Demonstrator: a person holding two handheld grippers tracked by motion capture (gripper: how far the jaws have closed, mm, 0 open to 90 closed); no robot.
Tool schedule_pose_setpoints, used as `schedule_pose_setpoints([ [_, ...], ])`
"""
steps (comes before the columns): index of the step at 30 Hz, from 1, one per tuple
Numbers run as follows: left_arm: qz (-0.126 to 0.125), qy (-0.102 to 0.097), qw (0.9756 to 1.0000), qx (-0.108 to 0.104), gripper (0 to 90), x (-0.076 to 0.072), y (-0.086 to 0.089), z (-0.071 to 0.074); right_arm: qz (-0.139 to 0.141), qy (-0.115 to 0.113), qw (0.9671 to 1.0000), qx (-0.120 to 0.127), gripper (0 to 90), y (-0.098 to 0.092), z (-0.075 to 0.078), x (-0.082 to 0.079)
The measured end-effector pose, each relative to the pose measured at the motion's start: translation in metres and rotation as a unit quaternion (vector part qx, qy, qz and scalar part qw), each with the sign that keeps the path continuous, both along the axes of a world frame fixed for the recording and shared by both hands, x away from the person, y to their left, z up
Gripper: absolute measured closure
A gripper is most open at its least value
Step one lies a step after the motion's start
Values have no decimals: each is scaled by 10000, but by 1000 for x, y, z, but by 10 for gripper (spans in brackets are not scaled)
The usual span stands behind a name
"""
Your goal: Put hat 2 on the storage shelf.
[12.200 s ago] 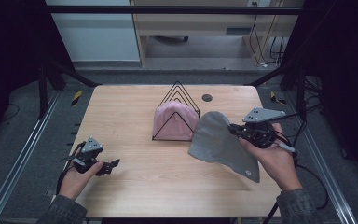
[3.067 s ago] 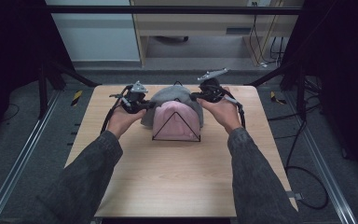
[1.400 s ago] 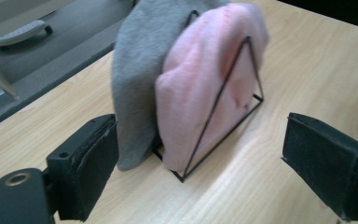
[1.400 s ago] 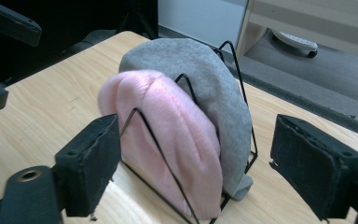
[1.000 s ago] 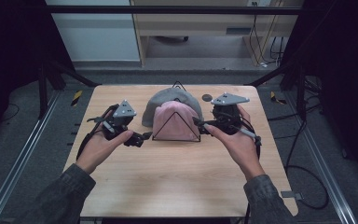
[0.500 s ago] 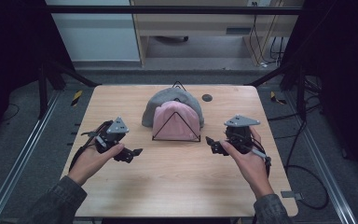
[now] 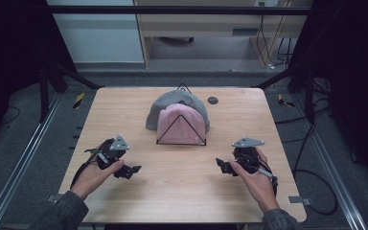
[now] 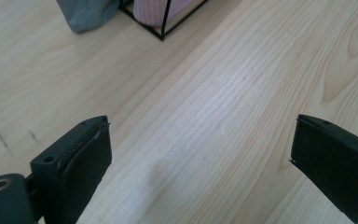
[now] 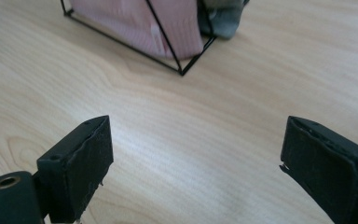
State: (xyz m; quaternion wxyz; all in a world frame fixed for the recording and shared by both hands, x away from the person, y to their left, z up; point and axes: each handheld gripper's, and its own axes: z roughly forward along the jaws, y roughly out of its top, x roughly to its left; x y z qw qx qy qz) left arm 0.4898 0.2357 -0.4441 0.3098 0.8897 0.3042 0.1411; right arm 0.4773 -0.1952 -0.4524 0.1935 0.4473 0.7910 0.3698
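On the pale wooden surface (image 7: 182, 177), both tools, left (image 7: 133, 170) and right (image 7: 220, 166), have been withdrawn released, the grey knitted hat (image 7: 165, 103) left draped on the black wire rack (image 7: 181, 129).

A light wooden table (image 7: 182, 191) with rounded corners is seen from above. A small dark round disc (image 7: 212, 100) is set on the table near its far edge. On the grey floor, a yellow-and-black piece (image 7: 78, 99) is laid just off the table's far left corner, and another (image 7: 281, 98) off its far right corner. Metal rails (image 7: 19, 163) are run along the table's left and right sides. Beyond the table's far edge, a pale desk (image 7: 196, 24) is placed, with hanging cables (image 7: 273, 43) beside it.
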Motion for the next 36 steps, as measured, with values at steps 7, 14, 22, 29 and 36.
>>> schedule_pose_setpoints([
  [7, 16, 134, 9998, 123, 48, -4, 7, -16, 149, 259, 9995, -134, 95, 6, -21, -5],
  [14, 60, 272, 9994, 185, 47, -5, 12, -32, 185, 380, 9990, -133, 95, 11, -32, -7],
  [22, 203, 325, 9992, 126, 48, -6, 19, -49, 180, 519, 9985, 39, 95, 17, -41, -3],
  [29, 236, 342, 9991, -8, 45, -5, 22, -50, 192, 604, 9980, 27, 91, 25, -47, 0],
  [36, 282, 281, 9992, -29, 28, -7, 21, -54, 209, 451, 9987, -136, 66, 35, -53, -1],
])
